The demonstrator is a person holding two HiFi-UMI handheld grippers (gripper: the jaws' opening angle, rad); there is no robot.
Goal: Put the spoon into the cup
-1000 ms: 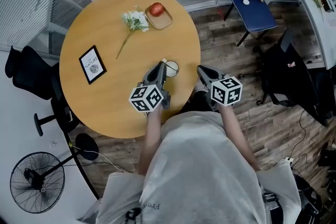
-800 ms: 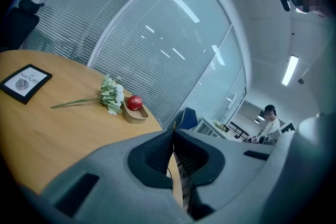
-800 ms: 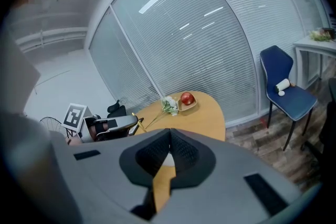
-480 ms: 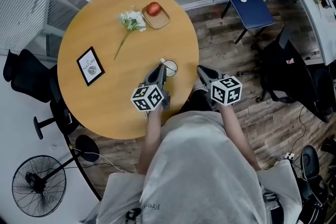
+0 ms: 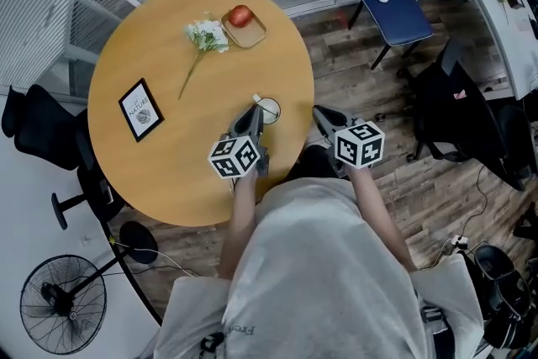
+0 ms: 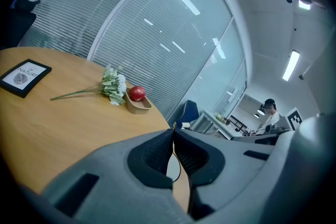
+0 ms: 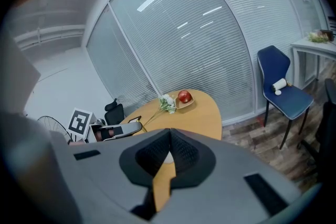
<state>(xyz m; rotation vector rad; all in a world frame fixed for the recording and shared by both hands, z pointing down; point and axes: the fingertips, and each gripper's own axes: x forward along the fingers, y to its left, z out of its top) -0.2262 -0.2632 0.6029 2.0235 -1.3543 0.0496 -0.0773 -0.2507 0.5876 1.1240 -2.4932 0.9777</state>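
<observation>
Left gripper [image 5: 255, 108] has its fingers pinched shut, seemingly on the spoon [image 5: 255, 98] handle, right beside the cup [image 5: 271, 110] near the worktop [image 5: 168, 155] edge, likely steadying it for the drop. Right gripper [image 5: 320, 113], fingers closed on nothing, hangs off the worktop, out of the way.

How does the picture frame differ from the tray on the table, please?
The frame is black round a white print; the tray is pale wood. The frame bears nothing; the tray carries a red apple. The frame lies near the table's left edge, the tray at its far edge. Both lie flat.
</observation>
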